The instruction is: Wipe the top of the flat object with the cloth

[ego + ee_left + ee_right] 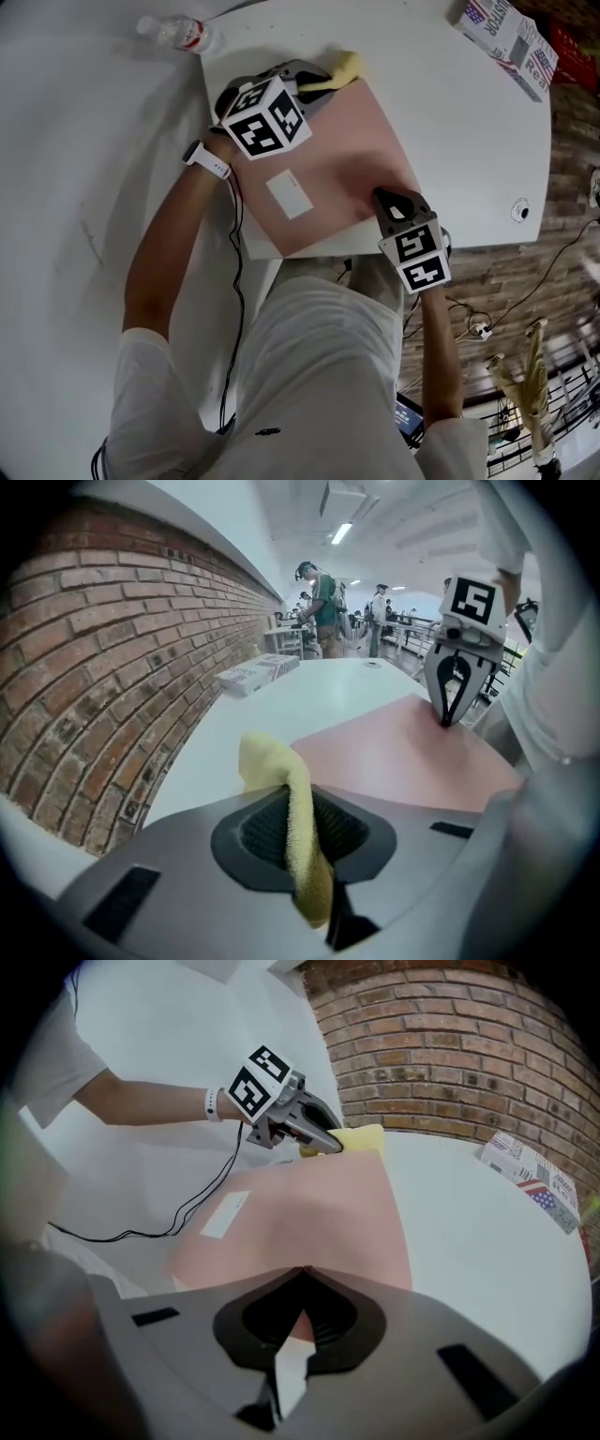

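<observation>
A pink flat board with a white label lies on the white table. My left gripper is shut on a yellow cloth at the board's far left corner. In the left gripper view the cloth stands pinched between the jaws, with the board beyond it. My right gripper is shut, and its tips rest on the board near its right front edge. The right gripper view shows the closed tips over the board, with the left gripper and cloth at the far end.
A water bottle lies off the table's far left corner. A printed box sits at the far right of the table. A black cable hangs by the table's left edge. People stand far off in the room.
</observation>
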{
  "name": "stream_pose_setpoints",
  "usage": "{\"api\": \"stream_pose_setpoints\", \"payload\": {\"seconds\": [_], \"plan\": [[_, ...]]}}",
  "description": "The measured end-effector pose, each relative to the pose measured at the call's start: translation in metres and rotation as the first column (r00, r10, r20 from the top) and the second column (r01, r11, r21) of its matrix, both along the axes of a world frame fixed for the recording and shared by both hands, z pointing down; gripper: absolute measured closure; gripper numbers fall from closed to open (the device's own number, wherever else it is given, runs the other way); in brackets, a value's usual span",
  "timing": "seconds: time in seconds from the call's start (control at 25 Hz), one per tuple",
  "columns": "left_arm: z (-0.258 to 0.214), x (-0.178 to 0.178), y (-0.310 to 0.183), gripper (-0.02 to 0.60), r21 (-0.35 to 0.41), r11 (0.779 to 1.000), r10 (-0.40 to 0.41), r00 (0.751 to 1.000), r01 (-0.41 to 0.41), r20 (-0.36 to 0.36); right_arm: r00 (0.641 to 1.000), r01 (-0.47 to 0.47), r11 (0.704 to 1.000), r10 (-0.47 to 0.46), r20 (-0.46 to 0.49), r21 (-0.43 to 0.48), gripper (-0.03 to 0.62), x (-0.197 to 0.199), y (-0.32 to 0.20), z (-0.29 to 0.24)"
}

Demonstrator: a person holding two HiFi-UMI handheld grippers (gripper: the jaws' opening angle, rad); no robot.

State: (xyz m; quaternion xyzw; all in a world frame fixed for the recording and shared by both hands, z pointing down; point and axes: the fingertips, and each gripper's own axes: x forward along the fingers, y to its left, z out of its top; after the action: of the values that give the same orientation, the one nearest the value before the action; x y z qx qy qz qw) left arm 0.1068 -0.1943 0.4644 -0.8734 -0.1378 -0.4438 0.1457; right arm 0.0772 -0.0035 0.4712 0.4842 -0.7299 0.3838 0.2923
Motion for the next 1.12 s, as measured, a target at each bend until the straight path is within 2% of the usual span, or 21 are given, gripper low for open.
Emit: {"api": "stream_pose_setpoints", "payload": {"seconds": [0.16,0.36,0.64,0.92,1.12], "plan": [[-0.002,-0.020,0.003,0.526,-0.029,0.999,-0.016,1.000,0.017,0.017,1.000,0.021,1.000,-0.021,-0.019,-0.003,0.586,-0.001,-0.001,0.000],[-0.005,-0.044,0.008,0.526,-0.086,0.993,-0.073,0.997,0.075,0.028,0.999,0.038,0.999,-0.038,-0.036,-0.006,0.586,0.000,-0.001,0.000],[-0.007,-0.069,0.011,0.526,-0.078,0.987,-0.141,0.989,0.143,0.036,0.997,0.069,0.997,-0.070,-0.043,-0.015,0.586,-0.001,0.000,0.001],[-0.005,-0.093,0.012,0.526,-0.119,0.971,-0.205,0.978,0.208,0.035,0.994,0.103,0.994,-0.104,-0.039,-0.025,0.586,-0.003,-0.003,0.002],[-0.005,-0.112,0.015,0.526,-0.097,0.967,-0.231,0.971,0.236,0.060,0.991,0.118,0.992,-0.120,-0.066,-0.036,0.586,-0.006,-0.001,0.003]]}}
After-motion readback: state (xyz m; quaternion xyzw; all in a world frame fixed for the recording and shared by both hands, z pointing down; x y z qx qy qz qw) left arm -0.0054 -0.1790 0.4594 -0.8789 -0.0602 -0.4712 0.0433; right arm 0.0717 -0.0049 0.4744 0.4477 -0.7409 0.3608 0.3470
